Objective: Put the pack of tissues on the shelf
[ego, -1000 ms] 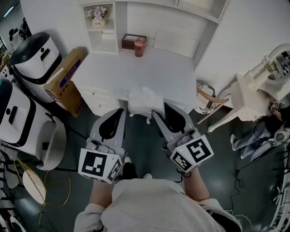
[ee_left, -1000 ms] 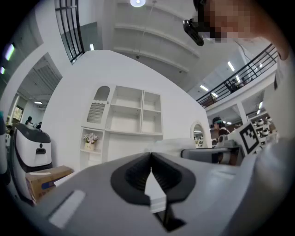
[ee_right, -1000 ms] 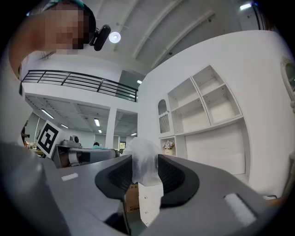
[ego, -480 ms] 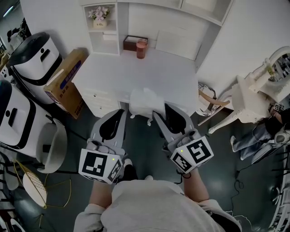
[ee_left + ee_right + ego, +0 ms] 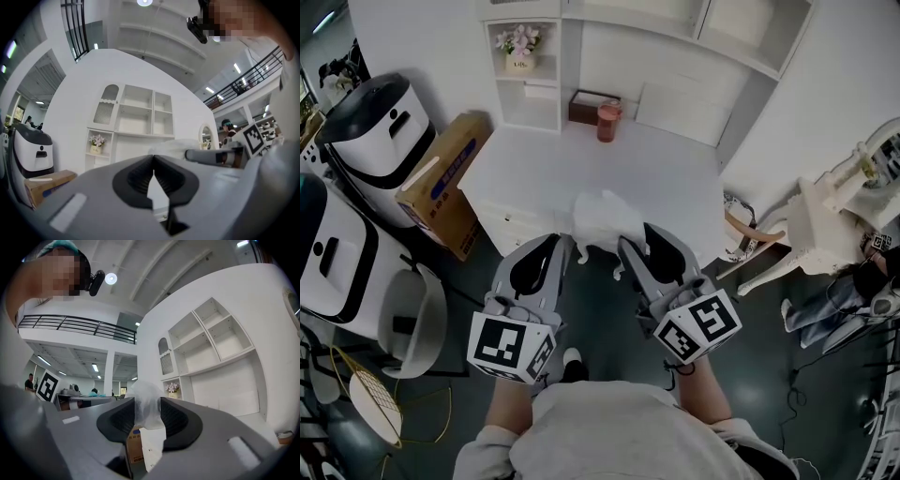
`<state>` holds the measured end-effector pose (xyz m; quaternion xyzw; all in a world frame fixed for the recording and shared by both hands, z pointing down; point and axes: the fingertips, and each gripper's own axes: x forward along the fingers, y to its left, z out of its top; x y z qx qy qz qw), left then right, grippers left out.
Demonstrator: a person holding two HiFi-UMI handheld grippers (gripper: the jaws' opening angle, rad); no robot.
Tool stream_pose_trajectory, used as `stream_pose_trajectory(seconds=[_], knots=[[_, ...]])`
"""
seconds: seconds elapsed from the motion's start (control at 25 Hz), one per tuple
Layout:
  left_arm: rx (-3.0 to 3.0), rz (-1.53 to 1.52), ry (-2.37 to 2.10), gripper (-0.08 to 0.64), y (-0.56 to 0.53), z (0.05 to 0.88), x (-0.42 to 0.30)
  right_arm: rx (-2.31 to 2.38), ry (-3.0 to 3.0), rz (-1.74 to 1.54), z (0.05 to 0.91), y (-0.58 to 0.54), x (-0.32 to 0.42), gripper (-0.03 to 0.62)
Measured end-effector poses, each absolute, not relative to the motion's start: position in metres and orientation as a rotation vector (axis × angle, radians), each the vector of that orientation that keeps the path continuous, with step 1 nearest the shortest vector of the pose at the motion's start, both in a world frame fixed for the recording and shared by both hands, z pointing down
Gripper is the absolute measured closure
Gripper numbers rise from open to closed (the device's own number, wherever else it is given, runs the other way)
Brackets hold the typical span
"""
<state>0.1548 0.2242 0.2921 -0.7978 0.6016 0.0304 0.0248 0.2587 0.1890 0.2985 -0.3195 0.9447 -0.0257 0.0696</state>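
A pink cup [image 5: 607, 122] stands at the back of the white desk [image 5: 581, 164], just beside a dark brown box [image 5: 585, 105]. A cardboard box [image 5: 441, 183] leans at the desk's left end. A white-and-black machine [image 5: 370, 122] stands further left, and a white chair [image 5: 825, 220] sits well right.

The left gripper [image 5: 153, 158] fills the lower frame, its grey jaws drawn together so that the black ribbed pads [image 5: 133, 180] meet at their tips with nothing between them; just beyond, to the right, the white pack of tissues [image 5: 171, 146] bulges beside the right gripper [image 5: 197, 155], whose marker cube [image 5: 255, 136] shows further right; behind stands a white shelf unit [image 5: 136, 117] with open compartments; a pot of flowers [image 5: 97, 143] sits in its low left cubby; at far left stands a white and black machine [image 5: 33, 150], with a cardboard box [image 5: 47, 183] below it.
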Motion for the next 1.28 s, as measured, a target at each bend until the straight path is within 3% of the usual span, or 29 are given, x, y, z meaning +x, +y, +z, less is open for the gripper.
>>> stream_pose_trajectory(seconds=[0.52, 1.28], knots=[[-2.471, 0.116, 1.853, 0.558, 0.186, 0.289, 0.077, -0.945, 2.826, -0.114, 0.297, 0.153, 0.184, 0.442], [-2.449, 0.144, 1.931, 0.558, 0.109, 0.298, 0.022, -0.914, 2.858, -0.151, 0.306, 0.073, 0.134, 0.442]])
